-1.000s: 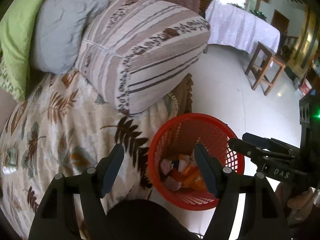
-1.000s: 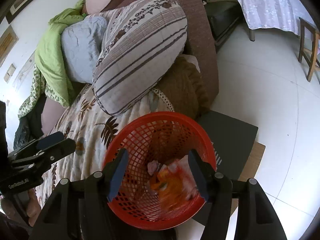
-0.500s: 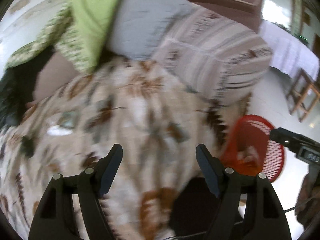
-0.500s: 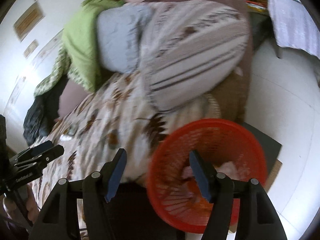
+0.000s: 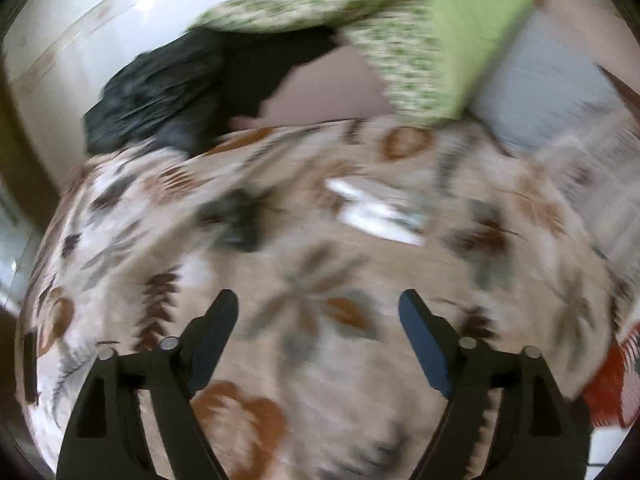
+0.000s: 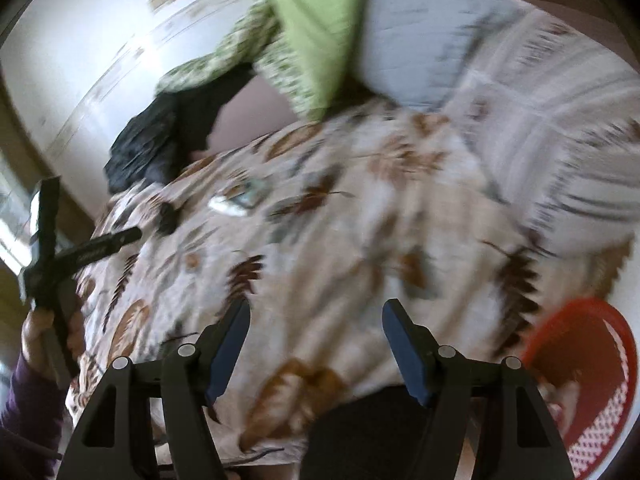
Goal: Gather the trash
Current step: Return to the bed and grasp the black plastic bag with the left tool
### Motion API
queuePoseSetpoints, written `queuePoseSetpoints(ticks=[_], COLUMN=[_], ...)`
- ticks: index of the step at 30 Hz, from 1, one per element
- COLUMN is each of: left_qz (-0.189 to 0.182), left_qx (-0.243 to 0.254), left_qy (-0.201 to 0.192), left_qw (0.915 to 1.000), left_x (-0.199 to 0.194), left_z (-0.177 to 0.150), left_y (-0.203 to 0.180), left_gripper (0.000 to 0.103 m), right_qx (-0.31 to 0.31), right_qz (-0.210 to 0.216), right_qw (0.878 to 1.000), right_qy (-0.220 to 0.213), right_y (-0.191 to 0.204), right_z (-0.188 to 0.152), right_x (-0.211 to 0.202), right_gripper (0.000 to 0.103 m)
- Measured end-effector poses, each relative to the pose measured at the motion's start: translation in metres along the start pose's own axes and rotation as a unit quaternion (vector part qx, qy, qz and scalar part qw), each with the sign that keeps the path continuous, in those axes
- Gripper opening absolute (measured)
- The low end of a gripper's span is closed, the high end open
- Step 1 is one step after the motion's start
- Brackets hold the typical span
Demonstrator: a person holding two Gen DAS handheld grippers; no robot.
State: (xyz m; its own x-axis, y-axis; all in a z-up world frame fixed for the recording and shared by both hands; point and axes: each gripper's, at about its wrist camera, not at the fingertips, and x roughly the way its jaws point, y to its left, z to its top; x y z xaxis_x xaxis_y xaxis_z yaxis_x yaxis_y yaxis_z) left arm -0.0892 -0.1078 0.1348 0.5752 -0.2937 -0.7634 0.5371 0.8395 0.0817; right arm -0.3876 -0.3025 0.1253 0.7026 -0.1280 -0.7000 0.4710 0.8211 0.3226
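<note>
Blurred wrapper (image 5: 376, 216); edge-cropped basket (image 6: 592, 380)

A leaf-print sheet (image 5: 320, 280) covers the sofa. A green blanket (image 6: 316, 20) drapes over a grey cushion (image 6: 420, 40), beside a striped pillow (image 6: 560, 120). Black clothing (image 5: 168, 96) lies bunched at the far end.

Both views motion-blurred, so finish reads coarse. My left tool (image 5: 318, 308): matt black plastic arms, dull blue finger (image 5: 420, 340) pads, small bright metal pins at the pivots. My right tool (image 6: 316, 316): same build. Sofa cover (image 5: 320, 360) is soft matt cloth with a leaf print. Green blanket (image 5: 472, 20) and grey pillow (image 6: 420, 40) are matt fabric too. Black garment (image 5: 168, 92) looks like cloth with a slight sheen. Red basket (image 6: 592, 364) is plastic mesh, mildly glossy. Wrapper (image 5: 376, 212) on the cover looks shiny, film-like.
</note>
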Motion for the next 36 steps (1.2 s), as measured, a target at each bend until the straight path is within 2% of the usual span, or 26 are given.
queuePoseSetpoints(ticks=[5,8,12,15,17,18,19,20,21,23,27,31,33,36], left_qz=[0.033,0.045,0.059,0.058,0.051,0.046,0.041,0.025,0.001,0.019,-0.011,-0.049,-0.053,-0.034], left_qx=[-0.059,-0.078,-0.081,-0.079,-0.086,-0.091,-0.101,-0.111,-0.120,-0.107,-0.092,-0.104,-0.103,-0.099], left_qy=[0.027,0.035,0.048,0.053,0.072,0.088,0.105,0.106,0.105,0.095,0.074,0.080,0.086,0.100], left_qw=[0.9974,0.9954,0.9938,0.9938,0.9923,0.9908,0.9885,0.9878,0.9872,0.9895,0.9930,0.9901,0.9896,0.9894], left_x=[0.058,0.091,0.141,0.169,0.190,0.198,0.205,0.204,0.200,0.180,0.132,0.099,0.094,0.103], left_z=[0.034,0.049,0.069,0.079,0.082,0.081,0.078,0.075,0.073,0.068,0.048,0.016,0.002,-0.017], left_y=[0.071,0.092,0.102,0.102,0.102,0.103,0.103,0.102,0.101,0.091,0.075,0.068,0.067,0.065], left_gripper=[0.085,0.085,0.085,0.085,0.085,0.083,0.059,0.043,0.035,0.034,0.033,0.034,0.034,0.034], right_qx=[-0.041,-0.048,-0.041,-0.040,-0.036,-0.033,-0.031,-0.030,-0.030,-0.032,-0.051,-0.078,-0.097,-0.119], right_qz=[0.026,0.034,0.035,0.028,0.023,0.022,0.020,0.018,0.018,0.020,0.028,0.045,0.055,0.072], right_qw=[0.998,0.998,0.997,0.996,0.996,0.996,0.995,0.995,0.995,0.995,0.993,0.991,0.989,0.986], right_qy=[0.026,0.040,0.060,0.074,0.082,0.085,0.089,0.090,0.092,0.093,0.102,0.100,0.094,0.090], right_y=[0.038,0.048,0.051,0.047,0.043,0.041,0.039,0.038,0.038,0.038,0.045,0.063,0.076,0.095], right_z=[0.014,0.017,0.018,0.018,0.018,0.018,0.018,0.019,0.020,0.022,0.030,0.047,0.064,0.094], right_x=[0.043,0.061,0.085,0.098,0.106,0.109,0.112,0.114,0.117,0.120,0.135,0.155,0.170,0.195], right_gripper=[0.072,0.072,0.072,0.072,0.072,0.072,0.072,0.072,0.072,0.072,0.072,0.072,0.072,0.072])
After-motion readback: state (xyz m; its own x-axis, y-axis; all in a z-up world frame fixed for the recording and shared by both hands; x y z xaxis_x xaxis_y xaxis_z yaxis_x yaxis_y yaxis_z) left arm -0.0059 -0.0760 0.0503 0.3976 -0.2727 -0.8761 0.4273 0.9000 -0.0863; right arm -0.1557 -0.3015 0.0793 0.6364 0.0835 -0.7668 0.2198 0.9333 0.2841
